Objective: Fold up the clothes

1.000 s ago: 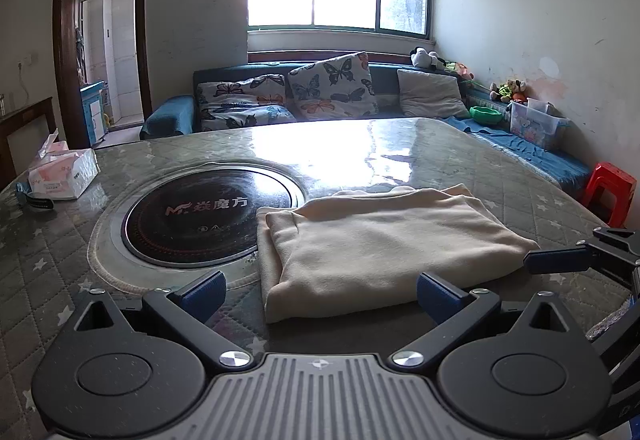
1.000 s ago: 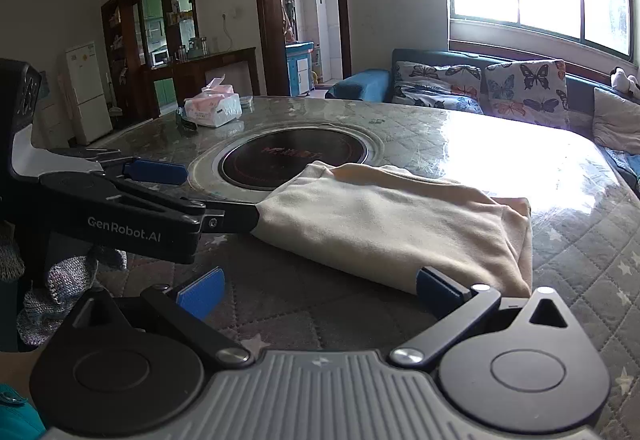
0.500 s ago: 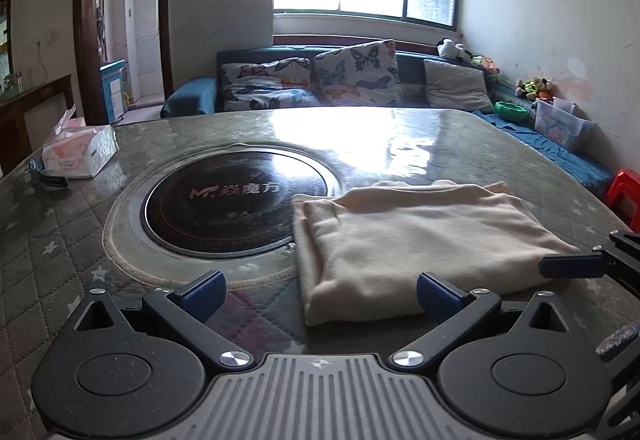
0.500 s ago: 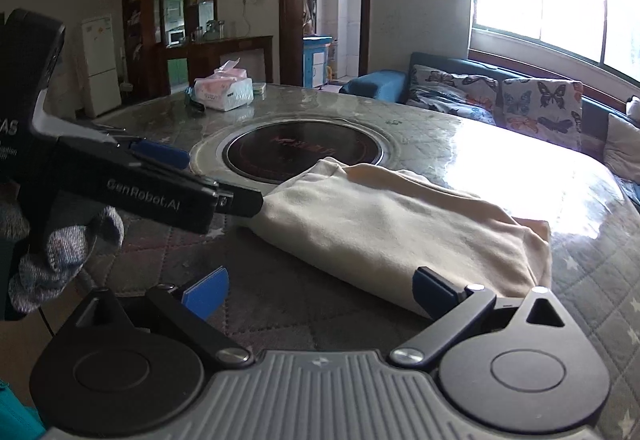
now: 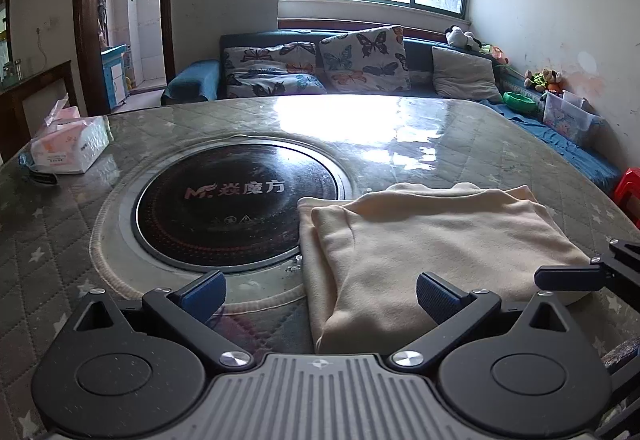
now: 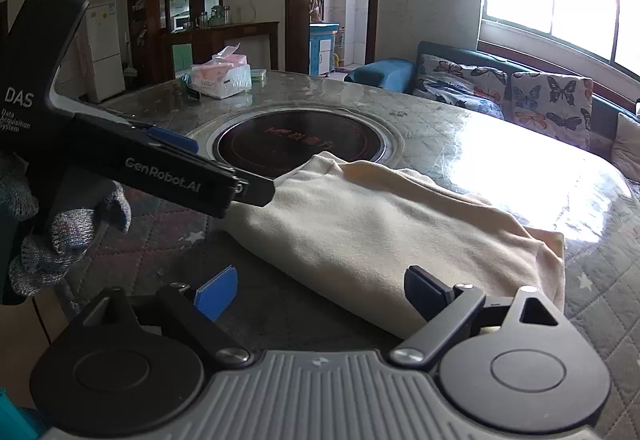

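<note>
From the left wrist, a cream garment (image 5: 432, 240) was seen folded on the table (image 5: 400, 128), beside the inset hob (image 5: 240, 200). It was judged soft and light, best taken by its doubled edge. The left gripper (image 5: 320, 292) was spread, empty.

From the right wrist, the right gripper (image 6: 316, 292) was likewise released; a tissue pack (image 6: 220, 78) lay well clear.

A tissue pack (image 5: 68, 146) sits beside the round cooktop (image 5: 236, 206).
</note>
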`<control>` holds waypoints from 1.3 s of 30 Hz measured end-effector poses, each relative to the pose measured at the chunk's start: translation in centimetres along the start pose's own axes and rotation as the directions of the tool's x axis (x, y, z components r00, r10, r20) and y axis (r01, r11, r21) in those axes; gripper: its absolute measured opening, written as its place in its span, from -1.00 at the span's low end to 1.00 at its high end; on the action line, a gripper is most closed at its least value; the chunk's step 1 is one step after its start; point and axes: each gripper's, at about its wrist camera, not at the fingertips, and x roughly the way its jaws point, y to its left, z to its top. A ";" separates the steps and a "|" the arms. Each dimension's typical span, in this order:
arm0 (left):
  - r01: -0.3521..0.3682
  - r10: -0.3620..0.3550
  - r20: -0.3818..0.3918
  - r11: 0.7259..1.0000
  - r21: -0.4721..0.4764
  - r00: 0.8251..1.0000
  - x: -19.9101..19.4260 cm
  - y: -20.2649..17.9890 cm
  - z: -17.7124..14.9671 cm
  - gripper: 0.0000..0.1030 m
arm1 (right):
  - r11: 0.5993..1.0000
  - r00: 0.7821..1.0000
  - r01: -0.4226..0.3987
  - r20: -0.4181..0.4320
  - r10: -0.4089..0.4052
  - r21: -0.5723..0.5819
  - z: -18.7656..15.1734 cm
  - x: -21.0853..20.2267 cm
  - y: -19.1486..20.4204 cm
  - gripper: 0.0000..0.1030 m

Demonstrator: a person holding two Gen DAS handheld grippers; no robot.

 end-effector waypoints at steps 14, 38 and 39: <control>0.009 -0.008 -0.016 1.000 0.022 1.000 0.9 -0.8 0.8 1.00 | 0.999 1.000 -0.019 -0.012 0.018 -0.041 0.7 0.9 -0.1 0.70; 0.033 -0.055 -0.087 0.973 -0.229 0.995 2.6 4.6 1.8 0.98 | 0.978 0.994 -0.104 -0.063 0.093 -0.181 3.0 6.0 3.1 -0.41; 0.042 -0.067 -0.094 0.968 -0.248 0.993 2.7 4.7 1.9 0.98 | 0.980 0.993 -0.112 -0.059 0.103 -0.166 3.1 5.9 2.8 -0.48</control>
